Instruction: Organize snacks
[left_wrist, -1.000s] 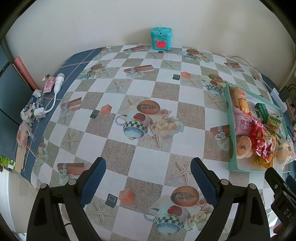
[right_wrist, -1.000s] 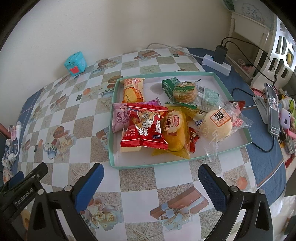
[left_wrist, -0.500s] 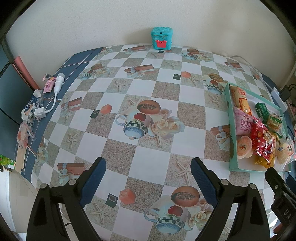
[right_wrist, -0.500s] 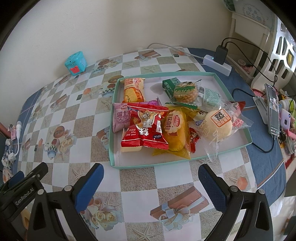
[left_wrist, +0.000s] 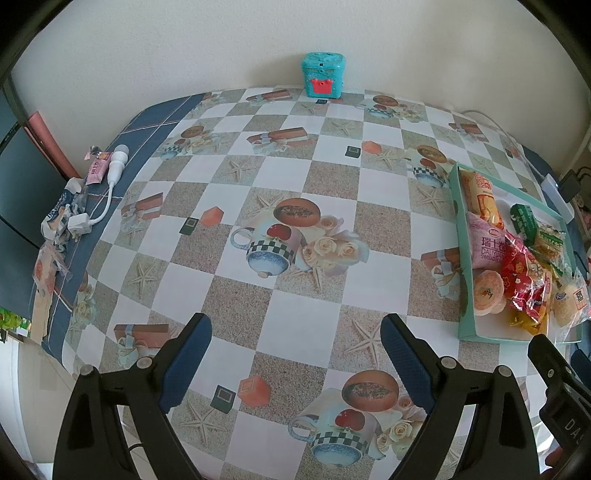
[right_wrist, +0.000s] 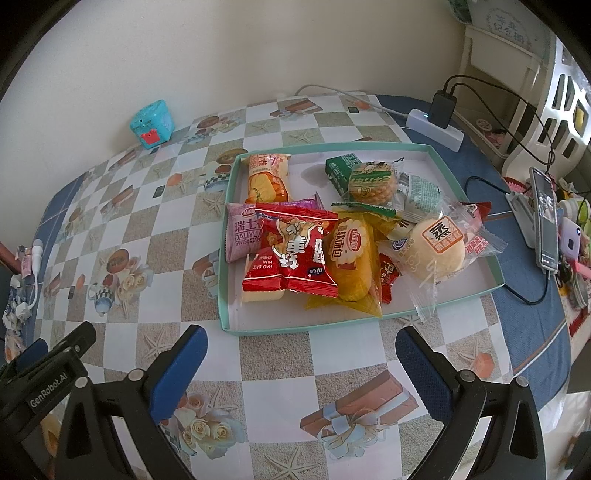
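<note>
Both grippers hang wide-fingered and empty over the checked worktop (left_wrist: 295, 295). The heaped snack packets (right_wrist: 332, 240) sit in the shallow teal cardboard tray (right_wrist: 369, 321), straight ahead of the right gripper (right_wrist: 301, 362), which is nearer; the left gripper (left_wrist: 295, 354) sees it far right.

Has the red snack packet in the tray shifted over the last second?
No. The red snack packet lies in the same spot against the tray's near rim as before.

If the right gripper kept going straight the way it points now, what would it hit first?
Probably the near rim of the shallow teal cardboard tray, or the checkered patterned tablecloth just before it. The open right gripper holds nothing; depth is hard to judge.
</note>
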